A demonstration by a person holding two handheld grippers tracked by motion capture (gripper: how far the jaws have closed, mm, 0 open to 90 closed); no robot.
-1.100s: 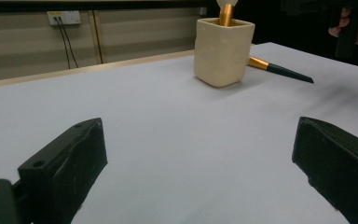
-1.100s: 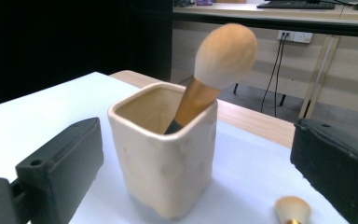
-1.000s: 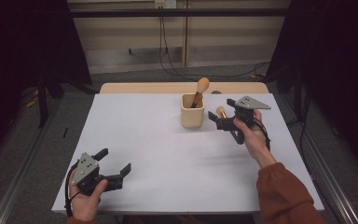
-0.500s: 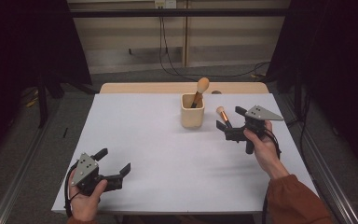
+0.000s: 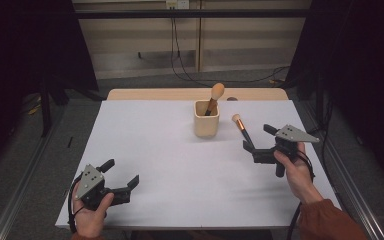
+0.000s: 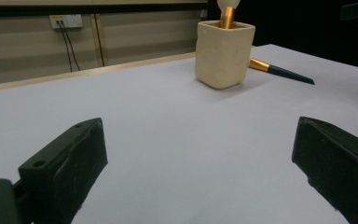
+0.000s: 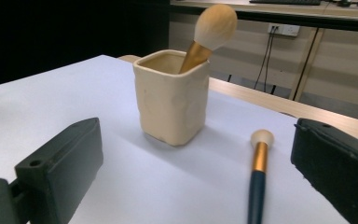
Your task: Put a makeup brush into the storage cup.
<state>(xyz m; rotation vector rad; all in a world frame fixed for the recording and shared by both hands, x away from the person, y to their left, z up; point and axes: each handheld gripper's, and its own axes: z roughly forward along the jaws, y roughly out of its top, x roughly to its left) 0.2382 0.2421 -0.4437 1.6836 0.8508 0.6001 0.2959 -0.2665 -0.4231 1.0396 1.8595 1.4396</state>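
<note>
The left tongs (image 6: pixel 200 186) stand wide apart, nothing between them, low over the white counter (image 6: pixel 158 135); beyond them a cream cup (image 6: pixel 223 53) holds a gold-handled brush (image 6: pixel 227 14); another brush (image 6: pixel 282 71) lies just behind the cup.

The right gripper (image 5: pixel 256 143) has drawn back from the cup (image 5: pixel 206 119).

This looks like a lab or recording room, not a home. The bench (image 5: pixel 180 165) has a plain white top and stands alone on a grey floor (image 5: pixel 25 165). Dark curtains (image 5: pixel 25 45) hang on both sides of the bench. Behind it runs a bare panelled wall (image 5: pixel 145 45) with a socket (image 5: pixel 177 4) and loose cables (image 5: pixel 180 55) trailing to the floor.
</note>
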